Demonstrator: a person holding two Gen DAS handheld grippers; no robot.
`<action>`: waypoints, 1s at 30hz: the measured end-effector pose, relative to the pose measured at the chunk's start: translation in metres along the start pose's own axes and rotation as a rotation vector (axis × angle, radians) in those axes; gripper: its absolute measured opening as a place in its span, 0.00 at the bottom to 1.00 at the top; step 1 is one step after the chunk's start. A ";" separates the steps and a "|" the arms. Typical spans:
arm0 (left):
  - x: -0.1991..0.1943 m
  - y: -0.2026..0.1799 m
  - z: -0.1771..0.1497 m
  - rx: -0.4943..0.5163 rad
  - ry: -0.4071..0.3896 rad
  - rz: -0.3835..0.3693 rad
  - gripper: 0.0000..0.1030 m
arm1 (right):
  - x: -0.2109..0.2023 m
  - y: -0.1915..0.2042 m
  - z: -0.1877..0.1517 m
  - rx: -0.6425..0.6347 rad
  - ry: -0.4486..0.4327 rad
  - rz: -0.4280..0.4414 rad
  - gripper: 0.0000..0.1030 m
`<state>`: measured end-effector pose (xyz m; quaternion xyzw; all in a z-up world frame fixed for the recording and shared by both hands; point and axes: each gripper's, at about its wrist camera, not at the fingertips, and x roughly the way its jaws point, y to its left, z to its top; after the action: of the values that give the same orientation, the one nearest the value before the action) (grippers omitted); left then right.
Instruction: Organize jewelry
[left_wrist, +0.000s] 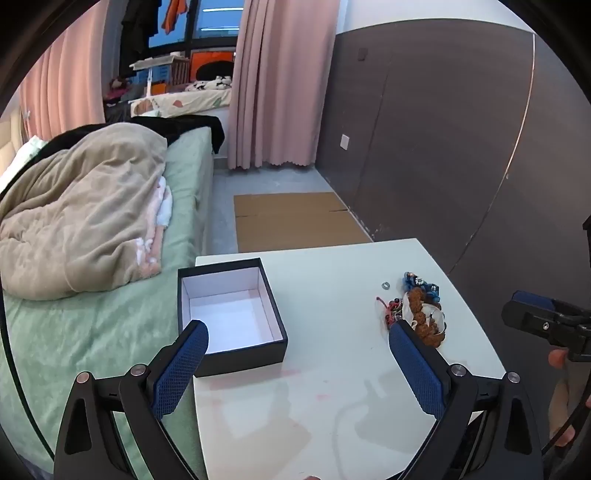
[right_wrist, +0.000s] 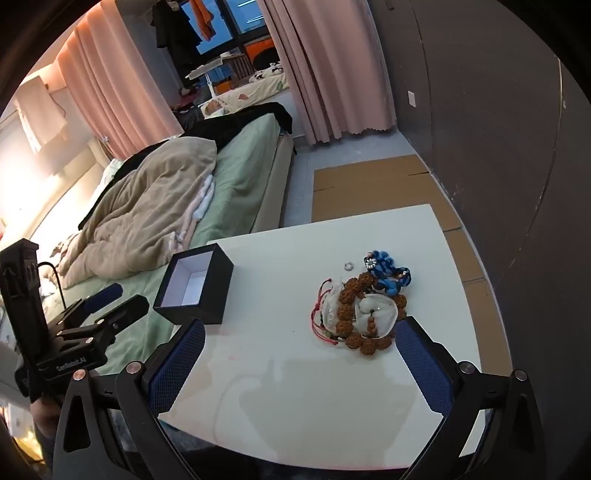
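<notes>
On the white rectangular surface (right_wrist: 295, 369) stands one open black cardboard box with a white lining (right_wrist: 194, 284), near the edge that faces the bed with the green sheet (right_wrist: 243, 173); nothing shows inside it. Well apart from the box, toward the opposite side, lies one heap of jewelry: one bracelet of large brown knobbly beads (right_wrist: 351, 317) curled around one small white cloth pouch (right_wrist: 375, 312), one thin red cord (right_wrist: 321, 317) beside them, and one blue braided piece with white beads (right_wrist: 384, 271) touching the heap's far end. One small silver ring (right_wrist: 348, 265) lies alone just beside it. The left tool (left_wrist: 297, 334) hangs above the surface with fingers spread wide and nothing between them. The right tool (right_wrist: 299, 332) is likewise spread and holds nothing.
</notes>
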<state>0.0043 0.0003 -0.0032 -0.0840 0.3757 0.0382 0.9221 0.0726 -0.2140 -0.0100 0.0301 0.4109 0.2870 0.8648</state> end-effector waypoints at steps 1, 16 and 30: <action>-0.005 0.000 -0.002 -0.003 -0.055 -0.008 0.95 | 0.000 0.000 0.000 0.000 -0.002 -0.001 1.00; -0.012 0.004 -0.003 -0.015 -0.065 -0.037 0.94 | 0.008 -0.009 0.009 -0.022 -0.018 -0.040 1.00; -0.013 0.005 -0.003 -0.018 -0.072 -0.041 0.94 | 0.004 -0.005 0.006 -0.053 -0.050 -0.089 1.00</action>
<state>-0.0072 0.0050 0.0030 -0.0986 0.3400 0.0260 0.9349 0.0812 -0.2145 -0.0106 -0.0038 0.3825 0.2580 0.8872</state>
